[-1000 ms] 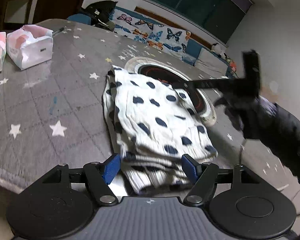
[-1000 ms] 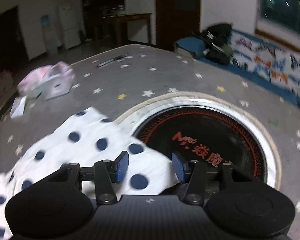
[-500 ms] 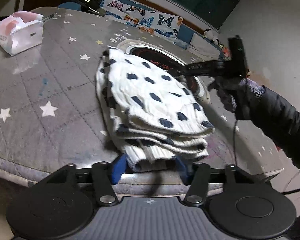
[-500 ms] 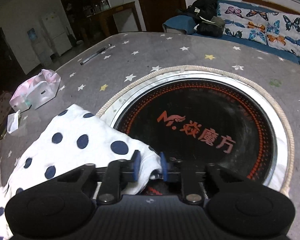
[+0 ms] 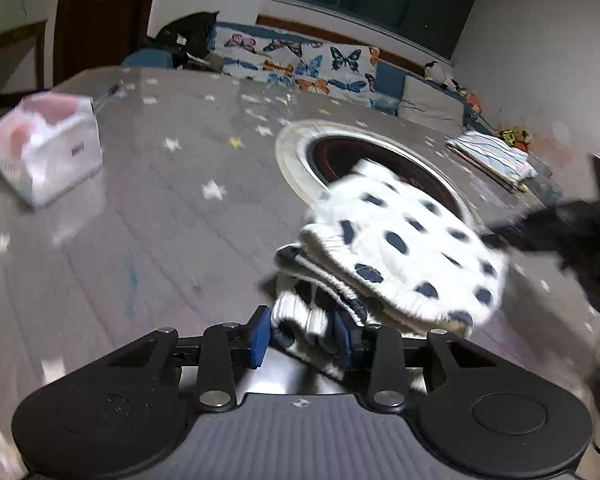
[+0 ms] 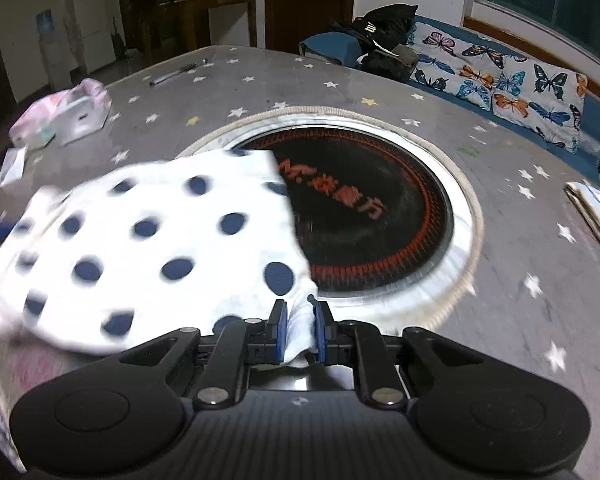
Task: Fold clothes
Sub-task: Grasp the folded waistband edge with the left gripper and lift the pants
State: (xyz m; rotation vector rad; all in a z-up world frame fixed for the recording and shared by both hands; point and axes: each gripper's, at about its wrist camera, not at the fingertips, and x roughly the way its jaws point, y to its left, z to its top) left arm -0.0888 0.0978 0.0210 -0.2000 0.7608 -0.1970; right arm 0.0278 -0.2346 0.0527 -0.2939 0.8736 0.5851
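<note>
A folded white garment with dark blue dots [image 5: 404, 248] hangs lifted above the grey star-patterned table [image 5: 140, 208]. My left gripper [image 5: 302, 338] is shut on its thick near edge. My right gripper [image 6: 299, 334] is shut on another edge of the same garment [image 6: 152, 240], which spreads to the left of it. The right gripper also shows in the left wrist view [image 5: 580, 224] as a dark blurred shape at the garment's right side.
A round black cooktop with orange lettering [image 6: 364, 216] is set into the table's middle. Tissue packs [image 5: 48, 148] sit at the left. A striped folded cloth [image 5: 492, 156] lies at the far right. A butterfly-print sofa [image 6: 500, 76] stands behind the table.
Both grippers closed on the garment's edges. The garment has been lifted off the table and carried right, toward the cooktop. Both views are blurred by motion.
</note>
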